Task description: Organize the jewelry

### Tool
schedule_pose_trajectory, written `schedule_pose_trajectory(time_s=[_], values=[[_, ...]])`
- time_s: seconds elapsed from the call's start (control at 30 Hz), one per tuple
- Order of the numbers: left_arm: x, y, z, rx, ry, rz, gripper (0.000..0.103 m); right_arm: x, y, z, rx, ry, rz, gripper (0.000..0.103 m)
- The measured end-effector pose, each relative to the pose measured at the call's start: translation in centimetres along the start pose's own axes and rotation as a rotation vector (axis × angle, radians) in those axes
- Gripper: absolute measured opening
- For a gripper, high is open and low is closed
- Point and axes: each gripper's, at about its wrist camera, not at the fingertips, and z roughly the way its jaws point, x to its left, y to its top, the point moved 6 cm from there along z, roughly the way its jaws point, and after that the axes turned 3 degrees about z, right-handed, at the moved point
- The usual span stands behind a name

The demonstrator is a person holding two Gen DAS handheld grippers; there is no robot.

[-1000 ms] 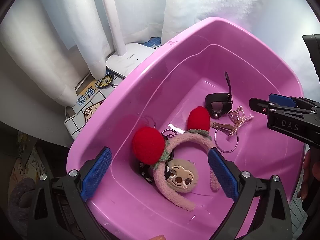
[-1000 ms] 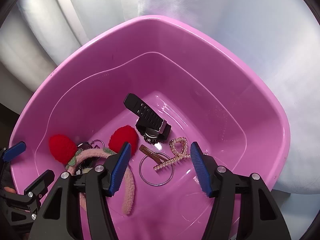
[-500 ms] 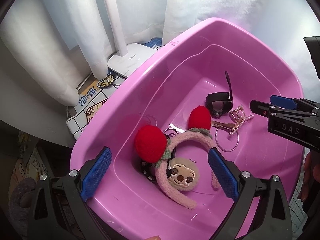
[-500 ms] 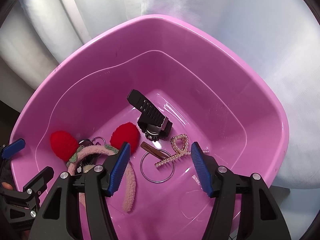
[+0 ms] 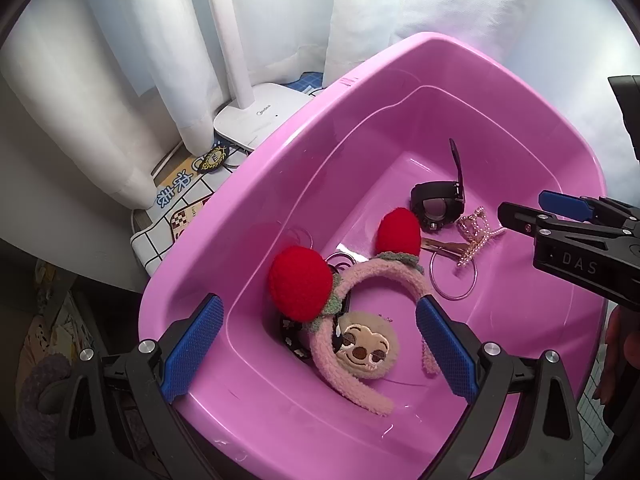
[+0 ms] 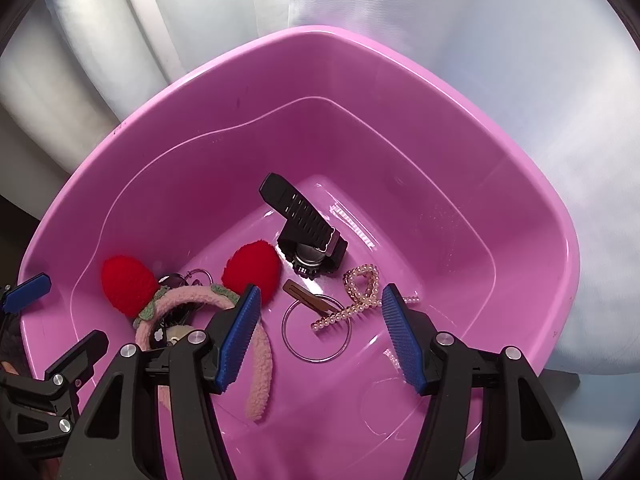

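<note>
The right gripper [image 6: 318,334], open and empty, hangs directly above the pearl clip [image 6: 354,300]. The clip lies diagonally between its pads. The left gripper [image 5: 320,346], open and empty, hangs above the headband [image 5: 360,304].

Headband [image 5: 362,292] covers keyring [image 5: 340,258] — details unreadable.

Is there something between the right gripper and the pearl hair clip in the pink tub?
Nothing visible blocks it. The right gripper hangs above the pink tub with open jaws, and the pearl hair clip lies uncovered on the tub floor. The clip rests across a thin ring and touches a brown hair clip, so those could shift.
</note>
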Motion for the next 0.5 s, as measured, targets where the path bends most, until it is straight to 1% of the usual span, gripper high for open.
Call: schedule_pose_trajectory(time_s=[0.3, 0.5], values=[[-0.04, -0.04, -0.13, -0.003, 0.006, -0.002, 0.095, -0.05, 0.04, 0.11, 0.001, -0.001, -0.001, 0.06], [-0.03, -0.08, -0.34, -0.006, 0.004, 0.001, 0.095, 0.03, -0.25, 0.03, -0.005, 0.0, 0.0, 0.063]])
